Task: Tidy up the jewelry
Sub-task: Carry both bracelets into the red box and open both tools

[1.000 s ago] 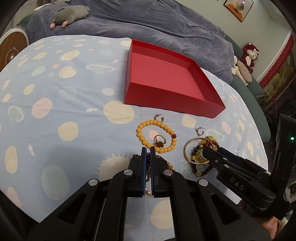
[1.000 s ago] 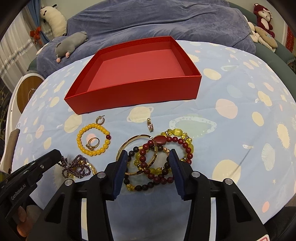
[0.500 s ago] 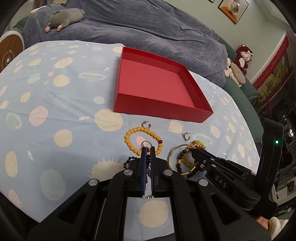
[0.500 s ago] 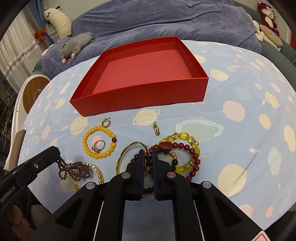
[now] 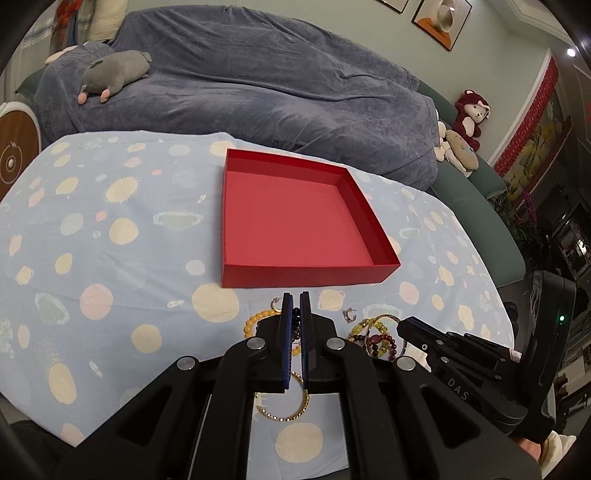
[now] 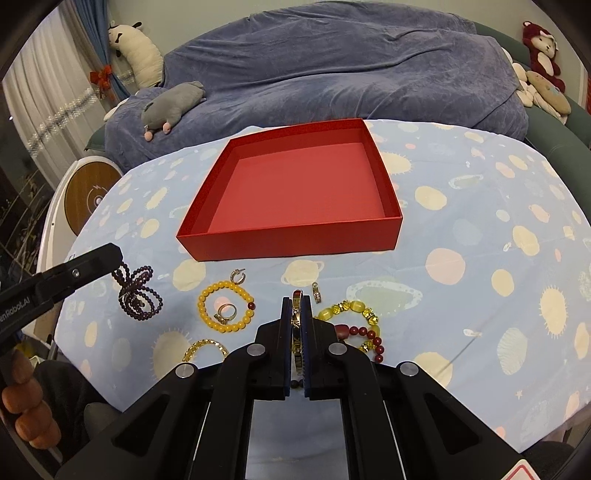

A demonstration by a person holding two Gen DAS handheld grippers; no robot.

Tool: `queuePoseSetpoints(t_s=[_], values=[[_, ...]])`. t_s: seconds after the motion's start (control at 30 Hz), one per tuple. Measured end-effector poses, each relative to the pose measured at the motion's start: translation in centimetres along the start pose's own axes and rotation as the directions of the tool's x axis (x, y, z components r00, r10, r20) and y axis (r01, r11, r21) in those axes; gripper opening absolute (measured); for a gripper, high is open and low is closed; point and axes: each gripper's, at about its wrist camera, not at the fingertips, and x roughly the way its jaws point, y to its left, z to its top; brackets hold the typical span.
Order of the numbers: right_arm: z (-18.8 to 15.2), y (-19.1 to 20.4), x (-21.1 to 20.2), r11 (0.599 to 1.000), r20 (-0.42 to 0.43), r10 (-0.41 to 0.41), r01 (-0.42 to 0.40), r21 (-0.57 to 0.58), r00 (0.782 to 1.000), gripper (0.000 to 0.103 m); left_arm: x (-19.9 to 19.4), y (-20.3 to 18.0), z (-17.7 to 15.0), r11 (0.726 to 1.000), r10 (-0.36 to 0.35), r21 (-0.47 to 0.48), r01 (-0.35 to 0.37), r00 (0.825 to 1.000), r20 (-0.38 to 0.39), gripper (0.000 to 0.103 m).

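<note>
A soft, lived-in room with a covered sofa behind the bench

The bench (image 6: 480, 229) wears a pale blue planet-print cloth; behind it a slate-blue throw (image 6: 332, 66) drapes the sofa, with a grey plush (image 6: 171, 105) lying on it, a red monkey toy (image 5: 472, 114) at one end, framed pictures (image 5: 441, 22) on the pale green wall, white curtains (image 6: 33, 110) at the other side.

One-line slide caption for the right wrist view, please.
Right gripper shut on a gold bangle; left gripper dangles a purple bead strand before the empty red box.
</note>
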Motion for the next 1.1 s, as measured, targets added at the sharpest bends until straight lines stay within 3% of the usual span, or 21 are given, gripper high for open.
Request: queuePoseSetpoints(t_s=[0.2,0.47,0.73,0.93,1.1], values=[[2.9,0.2,-0.8,0.999,0.024,0.014,-0.013,-0.044,1.0,0.004,0.2,-1.0,3.3,0.999,-0.004,0.052,0.003,1.0,0.024,0.003],[11.4,-0.4,1.2,0.997,0.074,0.04,-0.036,-0.063,0.996,0.004,3.7,-1.5,9.9,0.996,-0.036,0.089,0.031,0.998,0.056,0.003],[19.8,-0.8,8.9,0.997,0.048,0.071,-0.069,-0.039,0.996,0.004,11.7,0.3,16.2,0.997,-0.043,0.058,0.042,0.999,0.016,0.003],[22.0,-1.9,15.5,0.993,-0.021,0.117,-0.117,0.018,0.993,0.004,18.4,1.8,18.4,0.998,-0.031,0.05,0.033,0.999,-0.04,0.003],[21.9,-3.5,19.5,0.995,-0.078,0.095,-0.093,0.036,0.992,0.004,22.7,3.1,18.5,0.999,0.003,0.051,0.002,0.996,-0.09,0.003]])
